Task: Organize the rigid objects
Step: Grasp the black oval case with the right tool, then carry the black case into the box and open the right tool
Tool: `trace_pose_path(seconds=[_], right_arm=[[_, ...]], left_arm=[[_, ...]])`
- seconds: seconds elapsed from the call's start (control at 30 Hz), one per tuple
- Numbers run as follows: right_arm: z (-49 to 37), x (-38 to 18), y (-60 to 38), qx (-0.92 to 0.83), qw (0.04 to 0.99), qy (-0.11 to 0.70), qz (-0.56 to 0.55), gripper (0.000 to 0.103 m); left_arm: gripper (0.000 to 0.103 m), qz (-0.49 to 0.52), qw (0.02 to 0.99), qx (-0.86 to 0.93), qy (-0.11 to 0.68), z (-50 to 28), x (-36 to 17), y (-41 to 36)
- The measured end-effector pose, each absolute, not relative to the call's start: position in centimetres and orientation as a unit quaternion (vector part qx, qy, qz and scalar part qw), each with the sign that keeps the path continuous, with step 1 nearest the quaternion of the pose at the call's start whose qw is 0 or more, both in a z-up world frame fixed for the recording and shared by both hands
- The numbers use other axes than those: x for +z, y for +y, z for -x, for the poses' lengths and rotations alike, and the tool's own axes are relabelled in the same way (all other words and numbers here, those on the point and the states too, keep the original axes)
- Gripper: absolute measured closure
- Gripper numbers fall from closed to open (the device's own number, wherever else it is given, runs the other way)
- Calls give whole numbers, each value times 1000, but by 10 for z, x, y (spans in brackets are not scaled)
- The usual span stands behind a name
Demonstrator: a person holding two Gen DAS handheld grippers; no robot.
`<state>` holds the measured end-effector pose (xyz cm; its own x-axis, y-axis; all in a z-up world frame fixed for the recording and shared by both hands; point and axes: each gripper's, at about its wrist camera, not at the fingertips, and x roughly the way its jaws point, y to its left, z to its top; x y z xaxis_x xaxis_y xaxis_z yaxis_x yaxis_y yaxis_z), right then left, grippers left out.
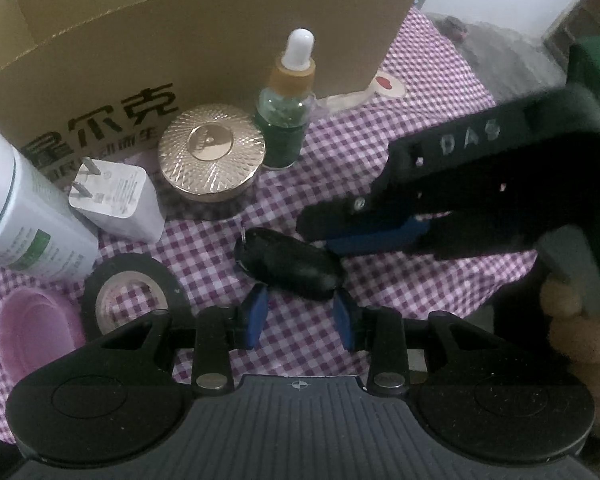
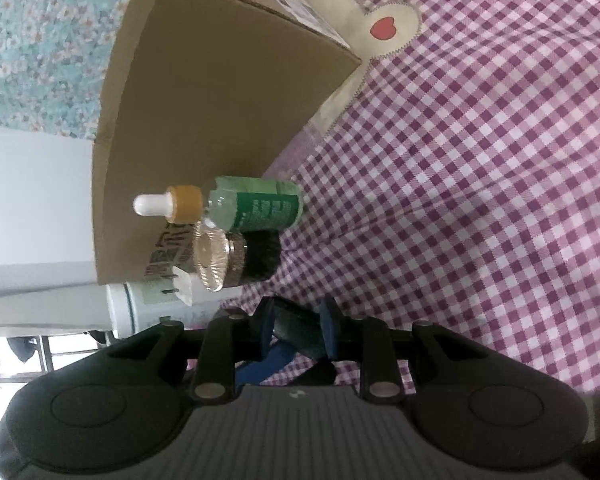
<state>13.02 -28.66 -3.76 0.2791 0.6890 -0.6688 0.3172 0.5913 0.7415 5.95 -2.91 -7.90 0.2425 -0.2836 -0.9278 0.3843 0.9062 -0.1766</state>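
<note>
A black oval key fob (image 1: 288,268) with a small metal ring lies on the purple checked cloth (image 1: 380,152). My left gripper (image 1: 300,308) has its blue pads (image 1: 256,316) against the fob's near end, one on each side. My right gripper (image 1: 320,236) comes in from the right and meets the fob's far right end. In the right wrist view, the right gripper (image 2: 298,326) is shut on the dark fob (image 2: 296,332). A blue pad of the left gripper (image 2: 276,356) shows just below it.
Behind the fob stand a green dropper bottle (image 1: 286,120), a gold-lidded jar (image 1: 212,152), a white charger plug (image 1: 116,196) and a white bottle (image 1: 20,208), all before an open cardboard box (image 1: 180,40). A black tape roll (image 1: 128,296) and a pink item (image 1: 36,328) lie near left.
</note>
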Motion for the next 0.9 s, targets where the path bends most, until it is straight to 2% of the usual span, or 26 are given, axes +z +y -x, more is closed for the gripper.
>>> trace_pose_path(seconds=[0.13,0.4,0.6,0.73,0.9], right_arm=[[-132,-40,-280,152,670,589,-426,76],[-131,-44,-275,166,653,597,-436,75],[-130,-37,-264,167,678,585,-412,76],[-129,-37,-257,167,686,581,-405,85],[-120,-24,-249,164,700,573,-393,86]], left_arm=[[65,-14,782,-213,586,-61,-79,-24],[63,-25,788,-202,581,-54,-79,-25],[63,-44,798,-190,571,-44,-79,-31],[64,-48,799,-188,569,-37,-78,-34],[66,-33,798,-197,568,-23,-68,-31]])
